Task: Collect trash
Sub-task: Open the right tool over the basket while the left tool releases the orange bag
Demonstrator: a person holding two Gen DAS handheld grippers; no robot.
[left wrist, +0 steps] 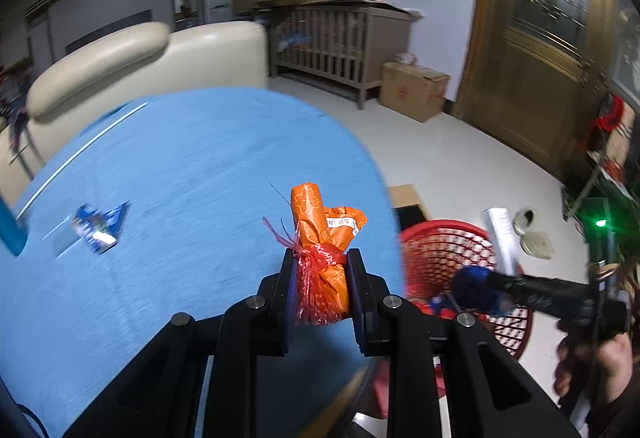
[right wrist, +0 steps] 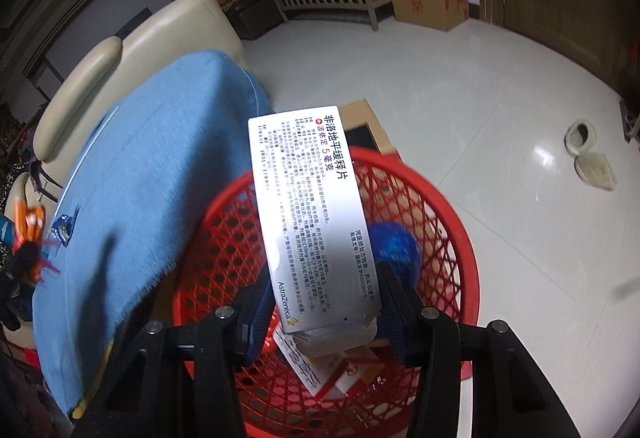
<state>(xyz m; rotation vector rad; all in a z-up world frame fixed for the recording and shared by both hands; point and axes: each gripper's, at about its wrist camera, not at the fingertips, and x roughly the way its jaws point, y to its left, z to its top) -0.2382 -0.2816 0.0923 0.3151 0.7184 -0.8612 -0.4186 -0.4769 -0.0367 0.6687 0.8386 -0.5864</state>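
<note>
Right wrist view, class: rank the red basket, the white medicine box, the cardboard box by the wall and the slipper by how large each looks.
1. red basket
2. white medicine box, enlarged by nearness to the camera in the right gripper
3. cardboard box
4. slipper

L claw (left wrist: 320, 278) points fwd and down, both pads pinched tight on an orange packet (left wrist: 324, 238) that sticks up betw the fingers. R claw (right wrist: 324, 302) tilts steeply down, fingers clamped on either side of a white box's (right wrist: 308, 206) lower end. In L view, a bare hand (left wrist: 596, 362) grips the R claw's handle.
</note>
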